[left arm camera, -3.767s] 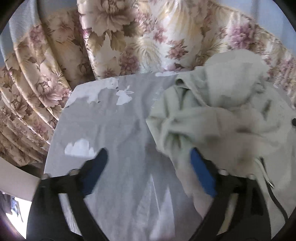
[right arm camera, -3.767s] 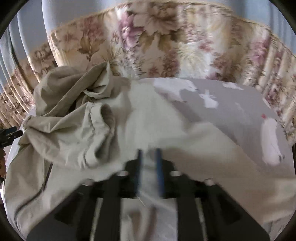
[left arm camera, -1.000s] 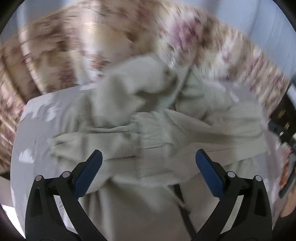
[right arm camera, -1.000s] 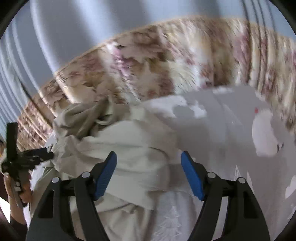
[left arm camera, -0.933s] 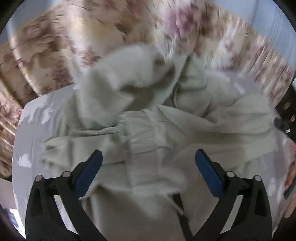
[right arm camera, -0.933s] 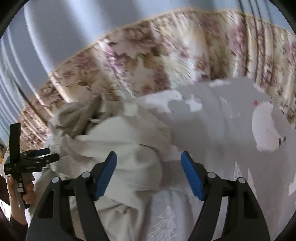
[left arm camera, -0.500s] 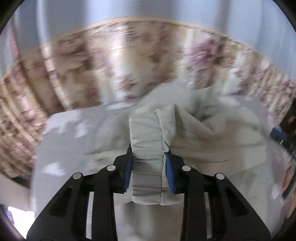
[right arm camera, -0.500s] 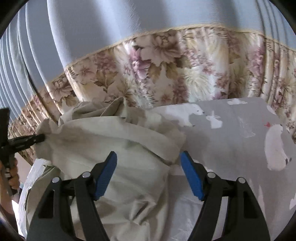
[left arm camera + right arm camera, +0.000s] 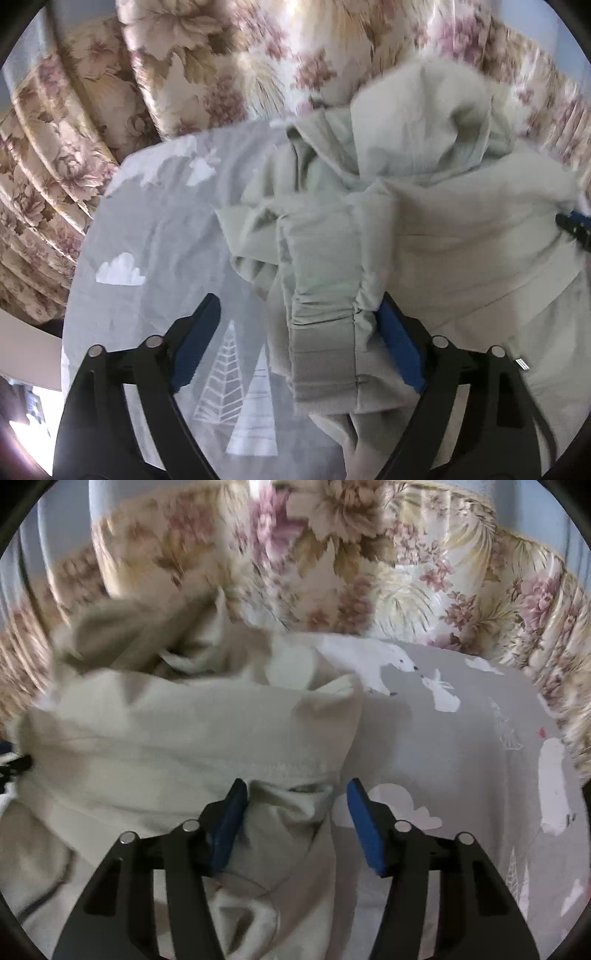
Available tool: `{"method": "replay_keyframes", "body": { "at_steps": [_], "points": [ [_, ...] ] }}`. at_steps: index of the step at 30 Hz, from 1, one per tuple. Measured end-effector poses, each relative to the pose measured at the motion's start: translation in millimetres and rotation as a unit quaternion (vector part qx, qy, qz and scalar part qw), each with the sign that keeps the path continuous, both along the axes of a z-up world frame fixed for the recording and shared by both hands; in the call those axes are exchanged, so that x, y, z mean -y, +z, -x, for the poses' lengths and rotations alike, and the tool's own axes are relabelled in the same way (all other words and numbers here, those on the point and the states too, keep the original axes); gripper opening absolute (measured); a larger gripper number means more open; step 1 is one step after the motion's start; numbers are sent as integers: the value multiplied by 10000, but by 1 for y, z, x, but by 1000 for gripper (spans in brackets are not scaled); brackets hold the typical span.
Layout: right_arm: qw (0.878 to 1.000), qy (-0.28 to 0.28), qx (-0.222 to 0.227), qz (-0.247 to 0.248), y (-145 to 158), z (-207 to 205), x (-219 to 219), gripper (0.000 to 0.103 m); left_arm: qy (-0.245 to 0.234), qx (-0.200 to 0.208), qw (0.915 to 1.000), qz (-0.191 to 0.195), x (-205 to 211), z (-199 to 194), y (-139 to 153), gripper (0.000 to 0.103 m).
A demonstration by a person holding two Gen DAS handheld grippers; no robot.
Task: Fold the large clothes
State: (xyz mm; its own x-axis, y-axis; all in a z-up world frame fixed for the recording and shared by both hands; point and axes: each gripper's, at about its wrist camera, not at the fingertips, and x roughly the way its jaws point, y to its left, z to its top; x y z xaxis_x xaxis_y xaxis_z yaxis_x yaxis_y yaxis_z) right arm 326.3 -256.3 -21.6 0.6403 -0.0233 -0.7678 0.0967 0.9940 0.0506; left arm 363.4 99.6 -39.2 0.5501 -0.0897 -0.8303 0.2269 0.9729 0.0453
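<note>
One pale green jacket [image 9: 424, 229] lies crumpled, cuff ribbed.

A crumpled pale beige fabric jacket [image 9: 177, 738] lies heaped over the left half of a grey bedsheet printed with white polar bears, rabbits and clouds [image 9: 461, 746]; behind both hangs a cream curtain patterned with pink and tan flowers [image 9: 369, 554]; the right gripper [image 9: 295, 821], black-armed with blue pads, points down at the jacket's stitched hem, its jaws closing; a bunched fold of the beige cloth sits between them, touching the left pad, the right pad apart from it.
</note>
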Motion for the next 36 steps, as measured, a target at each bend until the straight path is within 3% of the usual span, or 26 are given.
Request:
{"method": "replay_keyframes", "body": {
  "at_steps": [3,6,15,18,25,26,28,29,31,33,36],
  "points": [
    [9982,111,340,-487,26,17,12,57,-53,414,9991,22,-11,13,24,100],
    [9975,191,498,-473,44,15,12,57,-31,605,9982,-12,-18,7,39,100],
    [9950,775,459,-425,76,-39,-39,57,-73,177,9988,453,-13,-58,43,98],
    [9945,783,340,-606,77,-74,-56,57,-179,-134,9980,584,0,-85,33,71],
    [9936,662,-383,-833,46,-151,-92,57,-284,-762,9930,856,25,-130,5,63],
    [9930,690,-460,-844,40,-159,-98,57,-295,-851,9920,885,29,-136,1,56],
    [9932,744,-608,-663,31,-168,-107,41,-355,-924,9918,805,36,-142,-3,30],
    [9927,822,-757,-458,25,-173,-113,12,-376,-948,9918,774,38,-143,-4,10],
    [9913,981,-844,-238,19,-175,-119,8,-403,-1016,9895,944,39,-147,-4,4],
    [9913,1181,-569,129,27,-170,-124,6,-450,-1045,9863,1191,36,-150,3,3],
    [9943,1034,244,-67,65,-156,-107,6,-495,-907,9765,1894,21,-149,35,3]
  ]
}}
